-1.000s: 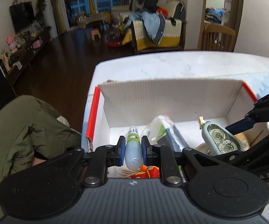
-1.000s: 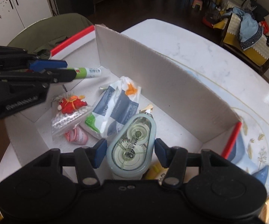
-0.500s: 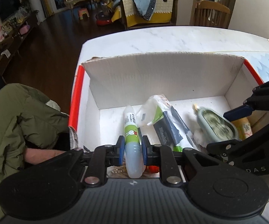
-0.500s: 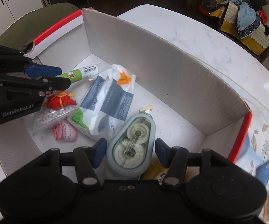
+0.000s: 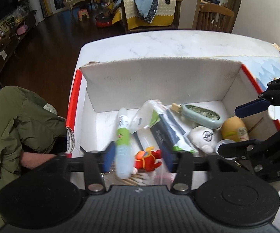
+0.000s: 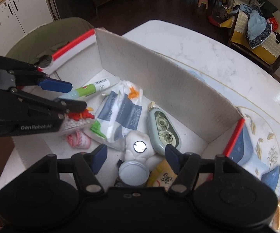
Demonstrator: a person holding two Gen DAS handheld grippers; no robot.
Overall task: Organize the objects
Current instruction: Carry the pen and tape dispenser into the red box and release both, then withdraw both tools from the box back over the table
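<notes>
Now the glue stick (image 5: 123, 136) lies loose between my spread left jaws, blurred, its capped end toward the far wall of the white box (image 5: 159, 77) on the desk (image 5: 178, 40). The correction tape (image 6: 164, 128) rests on the box floor beside the tissue pack (image 6: 118, 116), my right jaws wide apart above it. I'd lift both grippers straight up, clear of the cardboard walls, before reaching for anything else.
</notes>
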